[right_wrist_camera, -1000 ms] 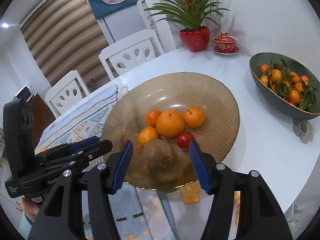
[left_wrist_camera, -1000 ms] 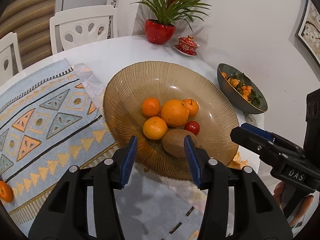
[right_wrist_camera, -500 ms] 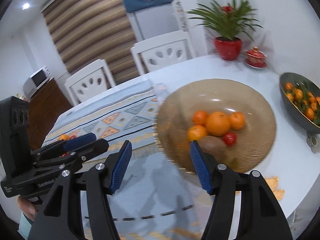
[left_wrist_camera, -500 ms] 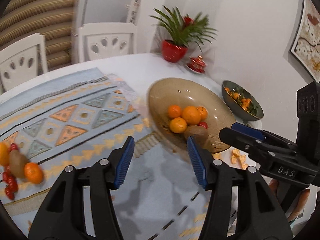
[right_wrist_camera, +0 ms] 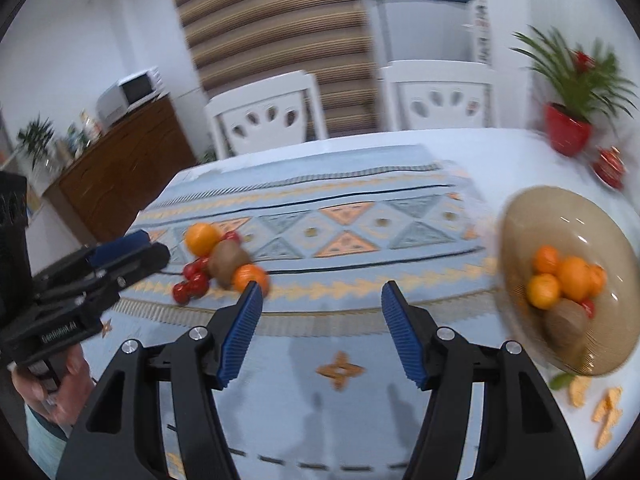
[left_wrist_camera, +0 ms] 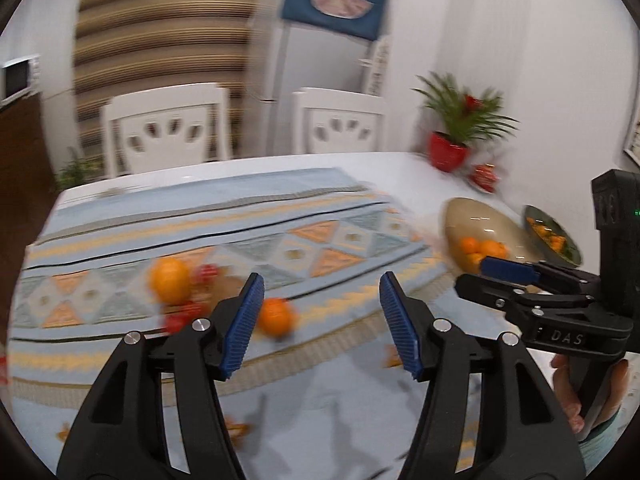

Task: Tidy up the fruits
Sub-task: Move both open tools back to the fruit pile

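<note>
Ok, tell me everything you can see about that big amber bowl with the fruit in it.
The amber bowl is wide, shallow and translucent brownish, glass-like, with fine ribs running toward its rim. It sits upright on the white table, at the right end of the patterned runner. Piled in its middle, touching one another, are four oranges, a brown kiwi and a small red tomato. Orange peel scraps lie on the table beside its near edge. Neither gripper touches it.
</note>
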The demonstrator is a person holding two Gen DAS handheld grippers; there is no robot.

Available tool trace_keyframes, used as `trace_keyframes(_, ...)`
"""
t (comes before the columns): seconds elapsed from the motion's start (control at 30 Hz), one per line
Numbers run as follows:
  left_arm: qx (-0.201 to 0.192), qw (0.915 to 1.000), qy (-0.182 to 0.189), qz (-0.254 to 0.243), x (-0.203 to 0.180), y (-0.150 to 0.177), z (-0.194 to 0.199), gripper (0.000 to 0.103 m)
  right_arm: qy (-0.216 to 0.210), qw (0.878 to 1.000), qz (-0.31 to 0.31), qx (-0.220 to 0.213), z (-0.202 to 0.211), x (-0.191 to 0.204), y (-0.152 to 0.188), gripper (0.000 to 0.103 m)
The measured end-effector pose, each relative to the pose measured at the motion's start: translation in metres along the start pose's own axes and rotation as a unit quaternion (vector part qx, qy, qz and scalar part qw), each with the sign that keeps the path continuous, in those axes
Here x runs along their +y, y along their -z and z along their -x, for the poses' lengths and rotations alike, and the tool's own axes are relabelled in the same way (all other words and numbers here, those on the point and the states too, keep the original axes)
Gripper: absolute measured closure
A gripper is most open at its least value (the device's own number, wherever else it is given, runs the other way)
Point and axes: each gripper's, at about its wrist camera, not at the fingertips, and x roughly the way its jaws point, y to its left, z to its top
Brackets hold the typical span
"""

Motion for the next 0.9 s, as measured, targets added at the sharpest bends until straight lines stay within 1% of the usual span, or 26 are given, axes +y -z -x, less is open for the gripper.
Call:
trace_keyframes(0.07, -0.002, 0.9996, -0.019, 0.018, 0.029, 0.003, 0.006, 0.043, -0.008, 1.0, 0.015, 0.009, -0.016, 0.018, -0.002, 0.041)
trace_keyframes(0.2, -0.004, 0.9976, -0.037, 0.059, 0.078, 0.009, 0.01, 0.043, -0.022, 0.999, 0.034, 0.029, -0.047, 0.044, -0.007, 0.041)
trace_keyframes(0.3, -0.004, 0.995, -0.045, 0.089, 0.108, 0.015, 0.008, 0.043, -0.027, 0.998, 0.046, 0.042, -0.069, 0.059, -0.01, 0.041)
trace_keyframes(0.4, 0.003, 0.9922, -0.049, 0.115, 0.133, 0.022, -0.003, 0.043, -0.035, 0.997, 0.049, 0.052, -0.091, 0.07, -0.014, 0.041)
trace_keyframes(0.5, 0.013, 0.9904, -0.047, 0.129, 0.146, 0.033, -0.018, 0.043, -0.044, 0.997, 0.045, 0.052, -0.108, 0.076, -0.017, 0.041)
trace_keyframes(0.67, 0.02, 0.9894, -0.042, 0.137, 0.155, 0.051, -0.037, 0.043, -0.047, 0.997, 0.043, 0.039, -0.128, 0.078, -0.015, 0.041)
trace_keyframes(0.73, 0.025, 0.9901, -0.04, 0.132, 0.154, 0.056, -0.044, 0.043, -0.047, 0.997, 0.044, 0.033, -0.132, 0.077, -0.012, 0.039)
trace_keyframes(0.9, 0.052, 0.9914, -0.038, 0.113, 0.15, 0.067, -0.055, 0.043, -0.044, 0.998, 0.043, 0.026, -0.146, 0.071, -0.006, 0.038)
